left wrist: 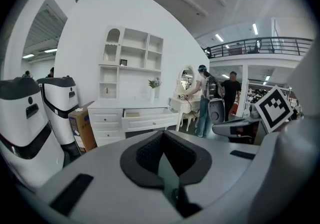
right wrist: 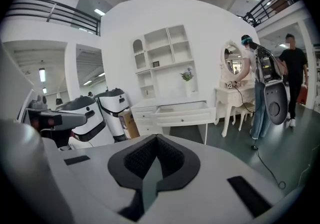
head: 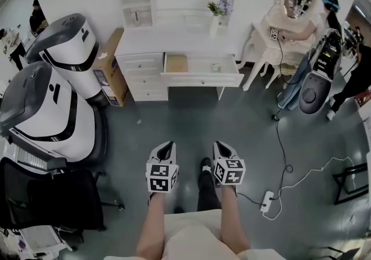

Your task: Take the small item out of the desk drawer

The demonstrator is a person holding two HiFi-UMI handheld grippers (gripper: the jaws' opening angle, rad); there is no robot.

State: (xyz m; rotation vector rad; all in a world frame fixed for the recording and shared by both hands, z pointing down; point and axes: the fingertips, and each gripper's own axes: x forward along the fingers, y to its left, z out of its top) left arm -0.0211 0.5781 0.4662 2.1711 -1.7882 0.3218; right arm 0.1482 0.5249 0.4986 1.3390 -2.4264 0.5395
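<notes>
The white desk (head: 174,41) stands against the far wall, its wide drawer (head: 200,78) pulled open. Inside the drawer lie a small greenish item (head: 215,68) and a tan flat thing (head: 176,63). My left gripper (head: 164,149) and right gripper (head: 224,147) hang side by side over the grey floor, well short of the desk. Both are shut with nothing between the pads. The open drawer (left wrist: 150,118) also shows far off in the left gripper view, beyond the left gripper (left wrist: 165,155). In the right gripper view, the drawer (right wrist: 182,113) lies beyond the right gripper (right wrist: 155,160).
Two large white-and-grey robots (head: 49,96) and a cardboard box (head: 110,68) stand left of the desk. A black chair (head: 46,195) is at lower left. To the right are a dressing table with mirror (head: 290,21), people, and a cable with power strip (head: 268,200) on the floor.
</notes>
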